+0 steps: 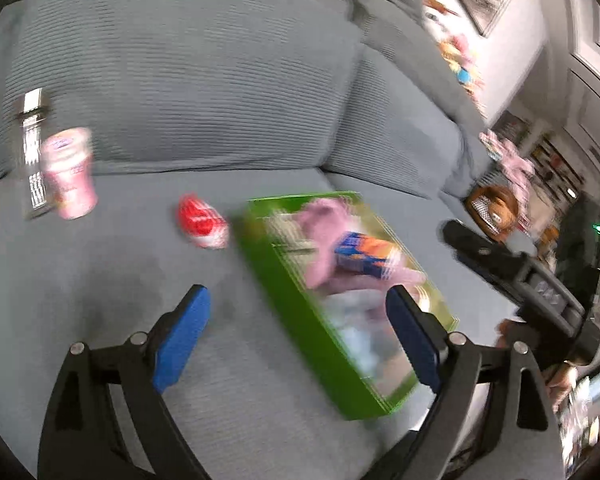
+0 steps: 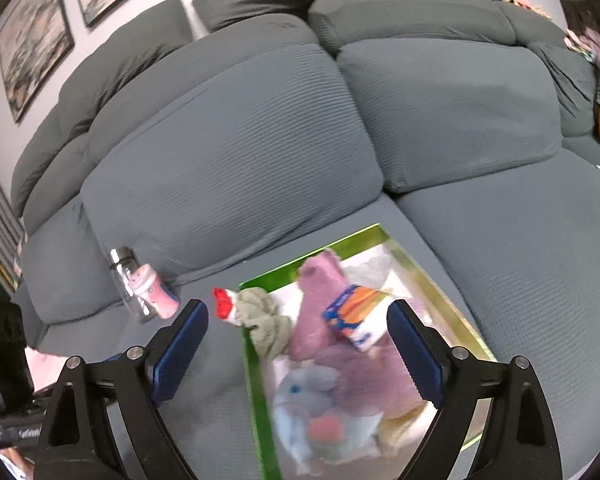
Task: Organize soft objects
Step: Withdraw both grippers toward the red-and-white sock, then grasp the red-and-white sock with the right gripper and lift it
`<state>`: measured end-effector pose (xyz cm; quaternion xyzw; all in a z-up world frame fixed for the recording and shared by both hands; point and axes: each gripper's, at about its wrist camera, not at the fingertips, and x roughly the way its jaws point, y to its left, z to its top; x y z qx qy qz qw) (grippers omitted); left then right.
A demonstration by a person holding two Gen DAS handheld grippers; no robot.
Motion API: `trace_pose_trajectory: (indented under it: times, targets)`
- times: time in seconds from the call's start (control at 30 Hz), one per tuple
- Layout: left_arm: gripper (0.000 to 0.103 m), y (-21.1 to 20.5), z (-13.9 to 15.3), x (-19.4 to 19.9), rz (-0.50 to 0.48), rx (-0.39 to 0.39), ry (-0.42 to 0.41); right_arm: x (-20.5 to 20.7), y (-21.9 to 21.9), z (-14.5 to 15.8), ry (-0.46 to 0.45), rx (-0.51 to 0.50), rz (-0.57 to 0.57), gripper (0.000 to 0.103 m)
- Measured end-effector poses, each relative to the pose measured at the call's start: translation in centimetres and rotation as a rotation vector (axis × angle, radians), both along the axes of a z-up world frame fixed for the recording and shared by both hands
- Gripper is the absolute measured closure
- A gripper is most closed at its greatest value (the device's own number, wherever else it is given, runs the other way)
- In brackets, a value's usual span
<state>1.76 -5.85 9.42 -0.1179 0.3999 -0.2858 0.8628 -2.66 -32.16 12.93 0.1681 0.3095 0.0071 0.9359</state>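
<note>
Toys (image 2: 340,344), pink, blue and olive, fill green box (image 2: 256,380)

Grey sofa (image 2: 260,152) fills the scene, framed pictures (image 2: 32,44) on the far-left wall. Clear bottle (image 2: 130,284) stands at left against the backrest, pink cup (image 2: 156,294) touching it.

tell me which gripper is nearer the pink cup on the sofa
Left. The left gripper hangs open over the seat with the pink cup just ahead to its left. The right gripper is open over the green box, farther from the cup.
</note>
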Motion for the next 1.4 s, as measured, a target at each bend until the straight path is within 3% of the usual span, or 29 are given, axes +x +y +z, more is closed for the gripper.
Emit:
trace_pose_trajectory:
  times: [0.2, 0.47, 0.6, 0.73, 0.8, 0.97, 1.07, 1.27, 1.4]
  targets:
    - [0.014, 5.9, -2.8, 0.3, 0.171, 0.079, 0.038, 1.8, 4.2, -0.9, 0.040, 0.011, 0.096, 0.011]
    - [0.014, 12.8, -7.8, 0.2, 0.294, 0.140, 0.095, 6.3, 10.8, -2.3, 0.141, -0.062, 0.218, 0.013]
    - [0.014, 14.1, -8.9, 0.5, 0.341, 0.134, 0.118, 11.2, 13.9, -3.0, 0.258, -0.232, 0.225, 0.033]
    - [0.014, 14.2, -9.3, 0.6, 0.387, 0.198, 0.111, 15.9, 17.0, -4.4, 0.379, -0.414, 0.197, 0.049]
    - [0.014, 14.3, -9.4, 0.7, 0.380, 0.198, 0.118, 17.5, 17.7, -5.4, 0.415, -0.476, 0.158, 0.050]
    - [0.014, 15.3, -9.1, 0.5, 0.385, 0.149, 0.125, 20.8, 20.0, -9.7, 0.543, -0.584, 0.194, 0.057]
    - [0.014, 15.3, -9.0, 0.5, 0.384, 0.142, 0.127, 21.7, 20.9, -11.4, 0.562, -0.690, 0.161, 0.057]
    - [0.014, 15.3, -9.0, 0.5, 0.372, 0.133, 0.134, 23.3, 21.0, -13.2, 0.609, -0.702, 0.168, 0.058]
    - [0.014, 15.5, -8.6, 0.4, 0.369, 0.130, 0.125, 23.2, 21.4, -13.6, 0.602, -0.712, 0.201, 0.071]
